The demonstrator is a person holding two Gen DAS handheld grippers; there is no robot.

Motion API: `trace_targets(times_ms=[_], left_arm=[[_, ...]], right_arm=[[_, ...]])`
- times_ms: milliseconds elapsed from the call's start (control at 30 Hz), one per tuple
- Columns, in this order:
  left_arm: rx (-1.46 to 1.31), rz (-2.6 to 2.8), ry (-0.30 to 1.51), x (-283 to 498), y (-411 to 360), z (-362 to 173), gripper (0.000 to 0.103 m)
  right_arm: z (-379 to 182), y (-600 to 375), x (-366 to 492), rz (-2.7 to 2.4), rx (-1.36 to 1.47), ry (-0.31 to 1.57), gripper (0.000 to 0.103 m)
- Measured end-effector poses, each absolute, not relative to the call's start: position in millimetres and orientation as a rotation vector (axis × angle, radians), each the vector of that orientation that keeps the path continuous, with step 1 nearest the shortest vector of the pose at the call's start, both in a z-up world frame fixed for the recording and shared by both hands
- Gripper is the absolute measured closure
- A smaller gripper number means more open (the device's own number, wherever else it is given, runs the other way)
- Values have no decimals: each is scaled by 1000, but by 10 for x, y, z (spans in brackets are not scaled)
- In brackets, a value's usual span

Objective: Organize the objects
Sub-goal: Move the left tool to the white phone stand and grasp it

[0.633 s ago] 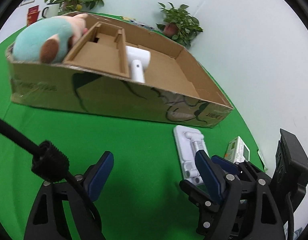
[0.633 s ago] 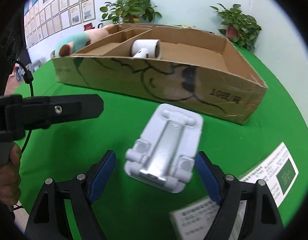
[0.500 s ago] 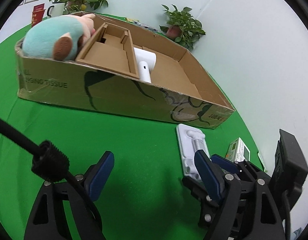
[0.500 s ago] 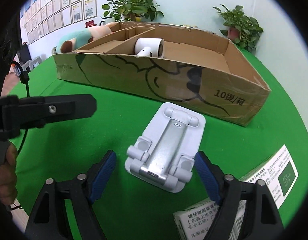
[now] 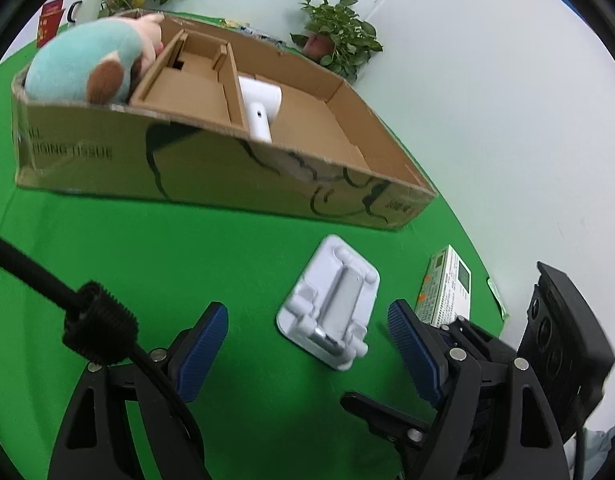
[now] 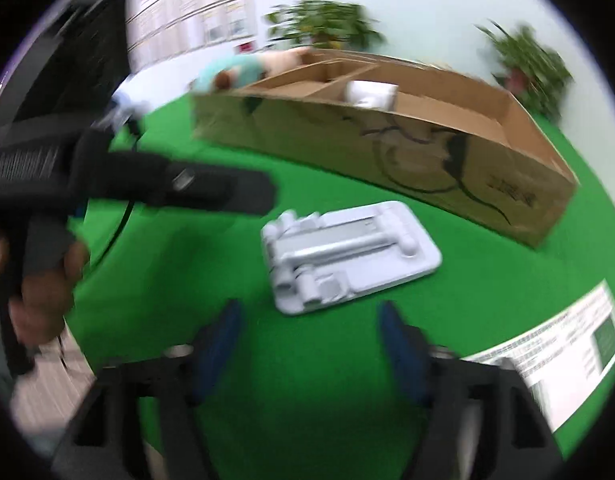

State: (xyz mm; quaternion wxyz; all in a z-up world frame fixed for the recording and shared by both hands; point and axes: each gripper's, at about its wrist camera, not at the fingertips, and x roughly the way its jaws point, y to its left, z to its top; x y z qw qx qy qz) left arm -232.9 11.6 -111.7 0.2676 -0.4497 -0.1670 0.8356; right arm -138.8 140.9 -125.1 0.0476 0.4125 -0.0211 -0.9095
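A white folding phone stand lies flat on the green table, also in the blurred right wrist view. My left gripper is open and empty, its jaws wide on either side of the stand's near end. My right gripper is open and empty, just short of the stand. Behind stands a long cardboard box holding a teal plush toy at its left end and a white hair dryer in the middle. The box also shows in the right wrist view.
A white and green paper box lies right of the stand, also in the right wrist view. The left gripper's body fills the left of that view. Potted plants stand behind the cardboard box.
My left gripper has swung right, so the stand now lies between its jaws. My right gripper has pulled back and turned; its view is now motion-blurred. The stand lies where it was.
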Motion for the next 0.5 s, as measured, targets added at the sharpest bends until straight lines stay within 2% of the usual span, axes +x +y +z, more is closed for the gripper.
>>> trace_targets(times_ms=[67, 333, 500], left_arm=[[-1193, 2289, -451, -2352, 38, -1057, 22], [-1139, 2531, -584, -2437, -527, -939, 22], [-1174, 2516, -669, -2485, -617, -1060, 22]], right_arm=[[-1222, 1444, -1457, -2767, 1273, -212, 18], [-1206, 1354, -1823, -2894, 1427, -360, 16], [-1297, 1361, -2047, -2934, 1554, -437, 10]])
